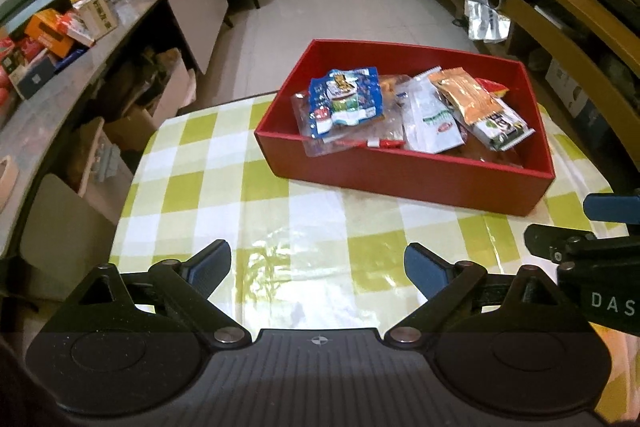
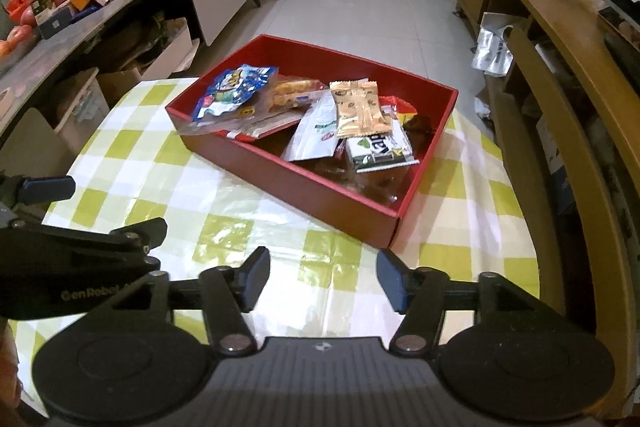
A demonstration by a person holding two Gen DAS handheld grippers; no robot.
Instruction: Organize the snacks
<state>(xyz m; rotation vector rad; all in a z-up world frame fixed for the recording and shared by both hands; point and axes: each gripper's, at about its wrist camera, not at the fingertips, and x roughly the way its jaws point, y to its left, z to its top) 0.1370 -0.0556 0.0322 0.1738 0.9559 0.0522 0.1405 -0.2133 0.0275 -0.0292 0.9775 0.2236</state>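
Judging from the spread of things, the sorting step appears near its close: every snack in view is gathered inside the red box (image 1: 404, 183), which is set toward the far right corner of the checked tablecloth (image 1: 224, 195), while the near half of the cloth is seen bare. The blue packet (image 2: 236, 89) is leaned on the box's left wall, partly over a clear bag (image 1: 320, 139); a white pouch (image 2: 316, 135), a tan wrapper (image 2: 360, 109) and a green-and-white pack (image 2: 380, 151) are piled toward the middle and right.

The left gripper (image 1: 318, 267) is held low over the near edge of the table with its jaws wide apart and nothing between them. The right gripper (image 2: 324, 277) is held just beside it, its jaws likewise parted and empty, pointed at the box's near corner.

If tidying within the box is intended, a reach forward over the near wall would be called for, with the jaws closed on a thin, slippery wrapper edge. The clear bag overhanging the wall could be dragged out by a careless pull.
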